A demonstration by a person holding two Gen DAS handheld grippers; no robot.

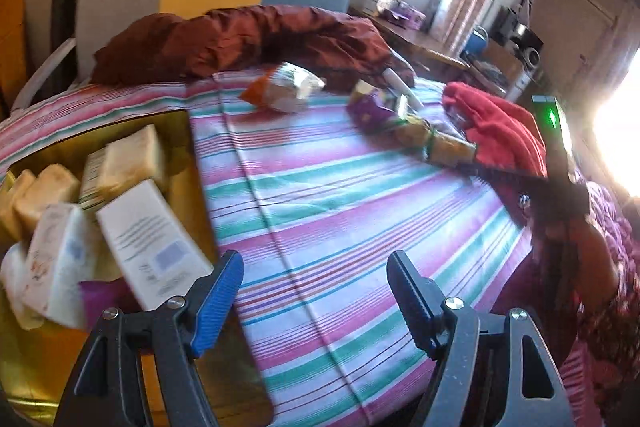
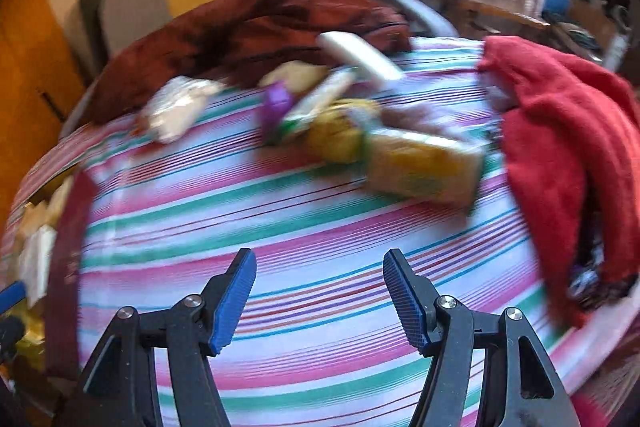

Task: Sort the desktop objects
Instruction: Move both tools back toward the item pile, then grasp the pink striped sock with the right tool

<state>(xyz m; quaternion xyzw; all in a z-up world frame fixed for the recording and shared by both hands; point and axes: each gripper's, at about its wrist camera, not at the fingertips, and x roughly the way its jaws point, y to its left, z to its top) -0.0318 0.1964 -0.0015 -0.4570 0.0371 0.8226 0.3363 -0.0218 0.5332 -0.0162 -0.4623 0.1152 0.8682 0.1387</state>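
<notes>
Left claw [image 1: 316, 291] spread, empty; only its view shows box [image 1: 32, 379] of packets, left. Right claw [image 2: 320, 291] spread, empty, packets [image 2: 420, 163] ahead.

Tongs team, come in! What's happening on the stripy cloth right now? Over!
Left tongs open, empty, beside the gold box of packets. Right tongs open, empty, over the cloth. Yellow packet ahead, red towel crowding it.

Empty left tongs [image 1: 316, 291] gaping beside gold box [image 1: 176, 131] of cartons [image 1: 148, 239].
</notes>
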